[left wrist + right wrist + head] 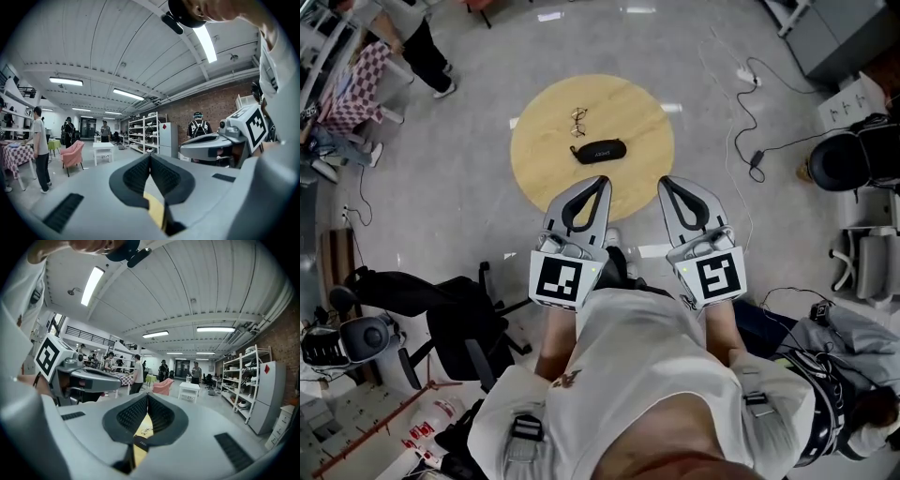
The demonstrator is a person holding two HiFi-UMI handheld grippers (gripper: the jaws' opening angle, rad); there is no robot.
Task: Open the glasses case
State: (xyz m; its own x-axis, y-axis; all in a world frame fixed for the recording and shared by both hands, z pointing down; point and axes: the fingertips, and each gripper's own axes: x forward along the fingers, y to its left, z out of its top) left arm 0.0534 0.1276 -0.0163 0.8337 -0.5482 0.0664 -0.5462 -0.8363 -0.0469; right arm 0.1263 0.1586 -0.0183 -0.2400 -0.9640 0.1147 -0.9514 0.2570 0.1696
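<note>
I hold my left gripper (602, 181) and right gripper (665, 182) pinched together, empty, at the table's (542, 161) near edge; the case (599, 151) lies closed mid-table by the glasses (578, 121), so all the opening remains.

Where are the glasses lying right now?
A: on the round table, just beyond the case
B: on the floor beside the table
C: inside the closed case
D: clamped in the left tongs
A: the glasses lie bare on the round table, on the far side of the black case, which is closed.
</note>
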